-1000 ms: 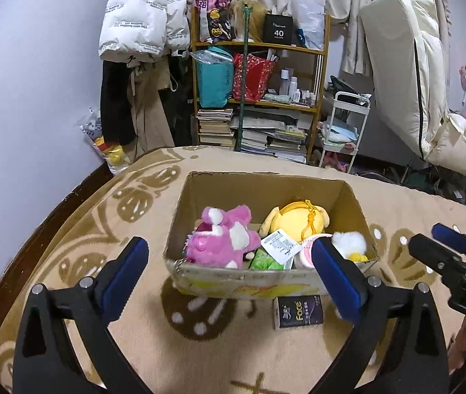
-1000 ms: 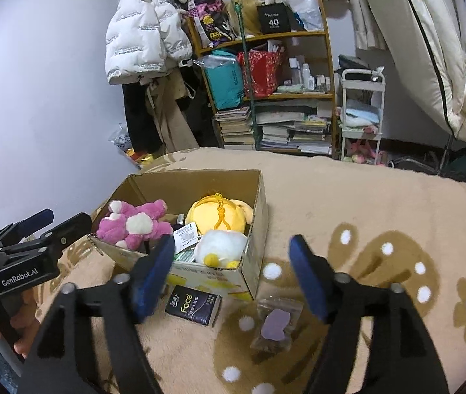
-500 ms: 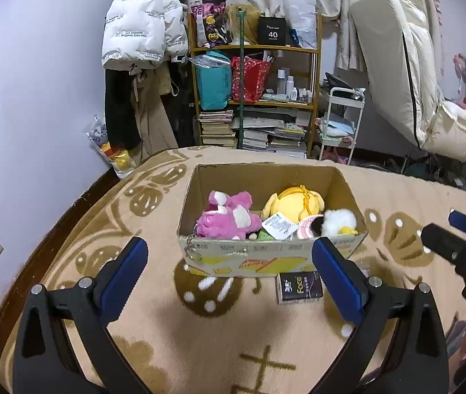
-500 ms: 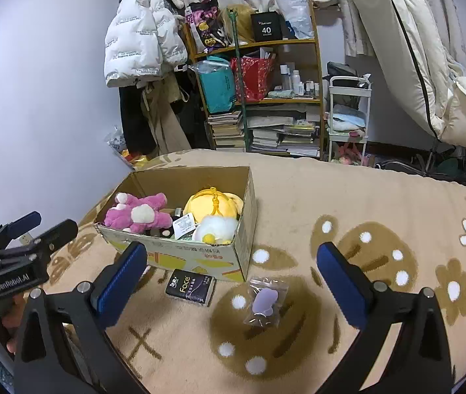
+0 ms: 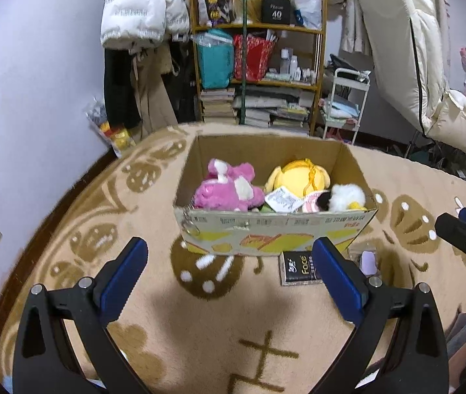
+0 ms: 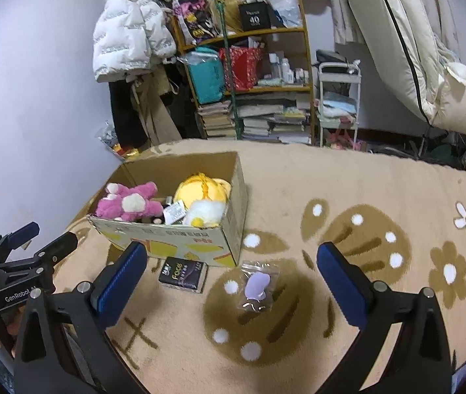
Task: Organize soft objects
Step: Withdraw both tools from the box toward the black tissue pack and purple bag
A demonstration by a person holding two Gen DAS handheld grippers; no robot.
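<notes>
A cardboard box stands on the beige blanket. It holds a pink plush, a yellow plush and a white plush. A black tissue pack and a clear bag with a purple item lie on the blanket in front of the box. My left gripper is open and empty before the box. My right gripper is open and empty above the pack and the bag.
A cluttered shelf, hanging coats and a white cart stand behind the bed. A folded mattress leans at the right. The purple wall is at the left.
Both grippers have pulled back and risen from the box. The right gripper's jaws opened wider. The tissue pack and the bag have come into fuller view.
</notes>
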